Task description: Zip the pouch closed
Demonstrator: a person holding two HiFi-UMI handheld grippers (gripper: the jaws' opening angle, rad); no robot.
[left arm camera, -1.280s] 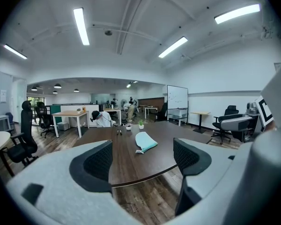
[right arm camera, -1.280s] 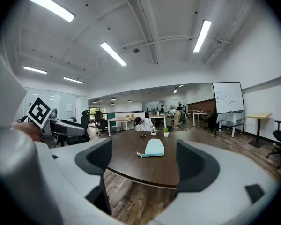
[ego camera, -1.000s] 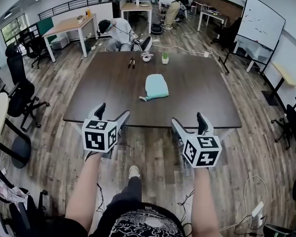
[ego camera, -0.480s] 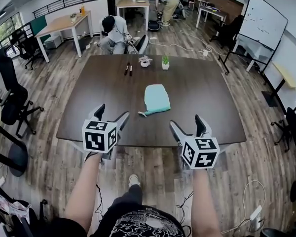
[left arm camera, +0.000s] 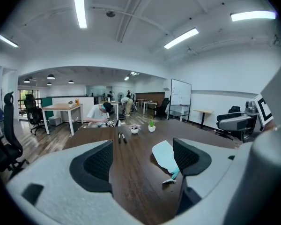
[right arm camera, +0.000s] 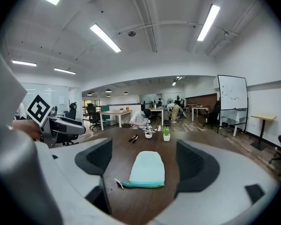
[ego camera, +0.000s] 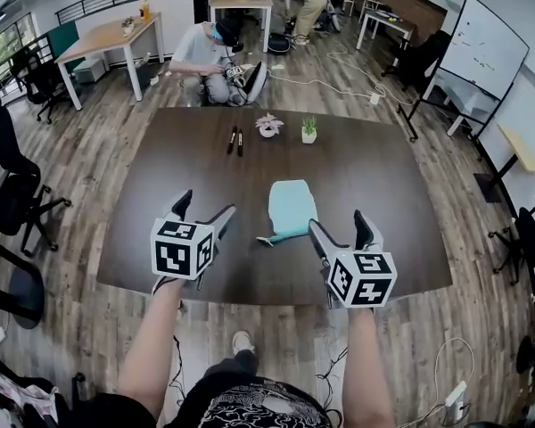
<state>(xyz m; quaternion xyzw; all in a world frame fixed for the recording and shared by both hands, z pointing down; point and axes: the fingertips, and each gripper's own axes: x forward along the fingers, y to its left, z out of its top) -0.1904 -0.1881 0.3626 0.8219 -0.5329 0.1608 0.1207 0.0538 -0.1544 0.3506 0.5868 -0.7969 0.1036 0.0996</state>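
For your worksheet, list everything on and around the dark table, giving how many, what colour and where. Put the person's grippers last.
Table: one, dark brown, centre of room.
Pouch: one, pale teal, flat on the table ahead of the grippers.
Pens: two, dark, side by side, far part of the table.
Potted plants: two, small, white pots, far part of the table.
Whiteboard: one, white, right of the table.
Left gripper: one, grey, open, empty.
Right gripper: one, grey, open, empty.
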